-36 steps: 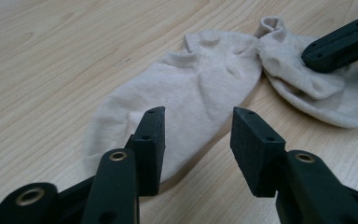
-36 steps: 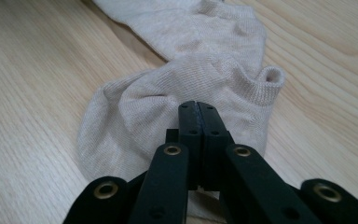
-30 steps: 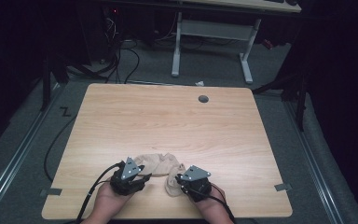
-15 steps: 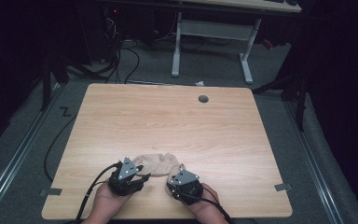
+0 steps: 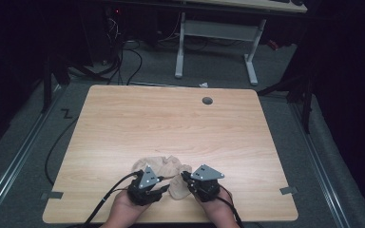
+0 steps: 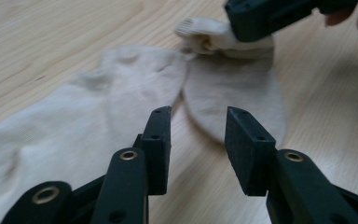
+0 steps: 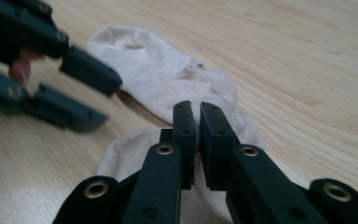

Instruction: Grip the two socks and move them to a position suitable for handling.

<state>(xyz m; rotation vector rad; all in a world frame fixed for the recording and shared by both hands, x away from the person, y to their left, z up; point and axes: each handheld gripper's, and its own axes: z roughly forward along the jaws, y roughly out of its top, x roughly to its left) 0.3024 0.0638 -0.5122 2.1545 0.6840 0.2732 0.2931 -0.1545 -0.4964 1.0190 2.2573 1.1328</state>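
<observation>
Two beige socks lie side by side near the table's front edge. My left gripper (image 6: 198, 126) is open and hovers low between the left sock (image 6: 98, 116) and the right sock (image 6: 233, 88). My right gripper (image 7: 199, 109) is shut on the right sock's cuff (image 6: 205, 39), with the fabric bunched at its tips. From above, the left gripper (image 5: 165, 185) and right gripper (image 5: 185, 179) face each other across the socks (image 5: 164, 165). The open left gripper (image 7: 105, 100) also appears at the left of the right gripper view.
The wooden table (image 5: 171, 123) has a round cable hole (image 5: 207, 100) near its far edge. The person's hands (image 5: 123, 211) come in over the front edge. Beyond the table are desk legs (image 5: 180, 42) and cables on the floor.
The right gripper slid slightly left, then back to the right, at the sock's cuff. The left gripper has barely moved.
</observation>
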